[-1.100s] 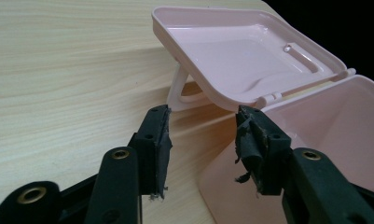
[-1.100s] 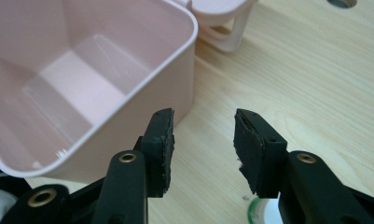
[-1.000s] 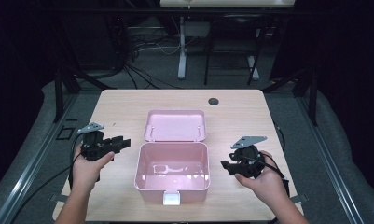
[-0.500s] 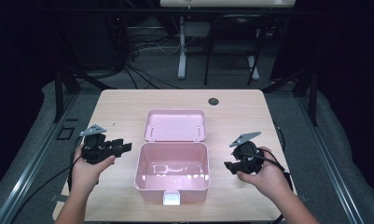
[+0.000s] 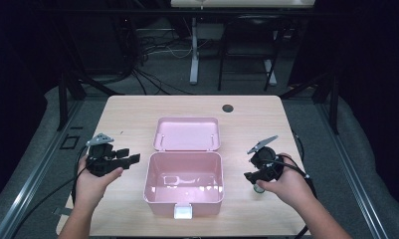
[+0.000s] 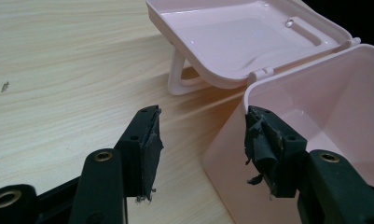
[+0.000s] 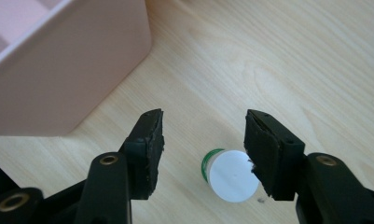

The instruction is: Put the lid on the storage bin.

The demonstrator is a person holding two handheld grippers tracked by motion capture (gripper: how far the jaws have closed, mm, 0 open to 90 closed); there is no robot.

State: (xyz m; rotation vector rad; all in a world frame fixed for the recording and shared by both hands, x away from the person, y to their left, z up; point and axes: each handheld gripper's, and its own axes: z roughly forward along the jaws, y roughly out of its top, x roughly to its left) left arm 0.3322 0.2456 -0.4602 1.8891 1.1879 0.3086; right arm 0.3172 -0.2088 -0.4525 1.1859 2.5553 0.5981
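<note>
The right claw (image 7: 201, 140) hovers over a small white-capped jar (image 7: 230, 175) with a green band under its lid, which stands on the bench (image 7: 287, 60) just right of the pink box (image 5: 183, 183). Its jaws have just been opening and now stand wide, the jar low between them but untouched by either pad. That spread looks meant to clear the round cap before coming down on it.

The left claw (image 6: 201, 142) has likewise just been opening and holds nothing; its worn pads (image 6: 149, 149) (foam frayed at the edges) sit near the box's left corner, one close against the wall, though contact is hard to judge. It seems placed to steady the box.

The box is smooth, glossy plastic with rounded corners and a white latch at the front. Its hinged lid (image 5: 187, 133) lies thrown back flat on the pale wood-grain bench, leaving the empty tub ready to receive the jar.
</note>
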